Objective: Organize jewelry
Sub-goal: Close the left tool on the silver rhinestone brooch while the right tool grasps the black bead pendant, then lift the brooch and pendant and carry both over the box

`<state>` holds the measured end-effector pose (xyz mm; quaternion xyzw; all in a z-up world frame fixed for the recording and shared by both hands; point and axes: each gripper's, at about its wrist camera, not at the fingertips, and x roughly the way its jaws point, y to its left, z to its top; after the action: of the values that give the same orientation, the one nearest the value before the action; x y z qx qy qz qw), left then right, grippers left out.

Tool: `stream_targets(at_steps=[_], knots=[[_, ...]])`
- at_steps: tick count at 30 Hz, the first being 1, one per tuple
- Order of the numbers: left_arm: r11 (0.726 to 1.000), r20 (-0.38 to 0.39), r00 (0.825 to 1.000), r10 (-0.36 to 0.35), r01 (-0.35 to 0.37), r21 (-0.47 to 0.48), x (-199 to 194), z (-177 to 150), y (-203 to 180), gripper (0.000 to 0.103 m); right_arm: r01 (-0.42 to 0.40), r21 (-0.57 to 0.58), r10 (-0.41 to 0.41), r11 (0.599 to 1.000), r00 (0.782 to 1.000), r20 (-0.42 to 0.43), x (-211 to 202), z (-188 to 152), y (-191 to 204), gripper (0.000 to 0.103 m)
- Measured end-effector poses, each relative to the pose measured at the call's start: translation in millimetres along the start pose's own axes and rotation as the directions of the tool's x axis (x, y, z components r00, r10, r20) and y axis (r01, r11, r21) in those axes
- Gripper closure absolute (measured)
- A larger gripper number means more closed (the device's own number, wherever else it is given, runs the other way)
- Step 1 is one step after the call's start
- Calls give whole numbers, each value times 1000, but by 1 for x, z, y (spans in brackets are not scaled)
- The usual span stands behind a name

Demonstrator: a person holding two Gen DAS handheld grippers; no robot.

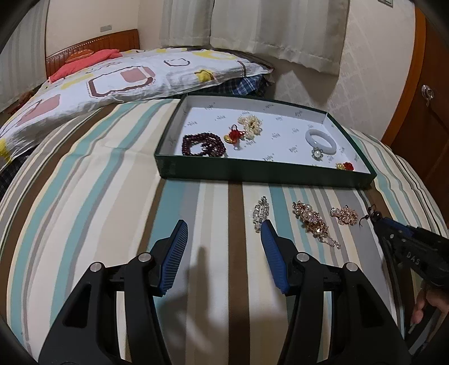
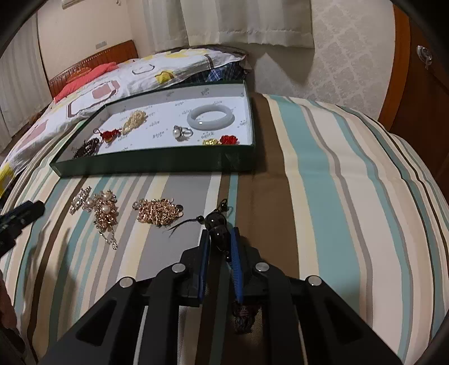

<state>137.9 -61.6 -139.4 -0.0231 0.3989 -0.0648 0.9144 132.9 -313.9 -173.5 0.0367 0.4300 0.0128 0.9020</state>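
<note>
A green tray (image 1: 252,171) (image 2: 151,164) lies on the striped bed and holds a dark red bead string (image 1: 202,144), a white bangle (image 1: 321,140) (image 2: 211,117), a pearl ring (image 2: 181,132) and other pieces. In front of it on the bedspread lie a crystal brooch (image 1: 259,213) (image 2: 80,202), a gold pearl brooch (image 1: 311,220) (image 2: 103,210) and a gold chain piece (image 1: 345,214) (image 2: 158,212). My left gripper (image 1: 224,227) is open, just left of the crystal brooch. My right gripper (image 2: 220,233) (image 1: 378,221) is shut on a dark bead charm (image 2: 217,227), lifted right of the chain piece.
A patterned pillow (image 1: 112,75) lies behind the tray at the back left, under a curtain (image 1: 252,25). A wooden cabinet (image 1: 421,112) stands at the right. The striped bedspread (image 2: 322,196) stretches right of the tray.
</note>
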Motion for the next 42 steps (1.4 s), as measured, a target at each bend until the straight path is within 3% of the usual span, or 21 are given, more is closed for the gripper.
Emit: stream_targets(at_steps=[5,11,22,42], knots=[[1000,-24,1000,-16,17,16,16,1,-10,52,-3,12,3,1000,1000,14,-4,3,-4,87],[998,-64,997,-38,41,42,35,6,-22,68,-10,26,9,1000,1000,18,-3,4,-6,87],[996,-87,995,-47,53,69,48,13,-30,87,-26,41,26,999,1000,16,-2,3,-7,87],[997,-82,996,-46,51,60,47,14,-30,88,-37,59,36,998,999,18,1,-1,-6,87]])
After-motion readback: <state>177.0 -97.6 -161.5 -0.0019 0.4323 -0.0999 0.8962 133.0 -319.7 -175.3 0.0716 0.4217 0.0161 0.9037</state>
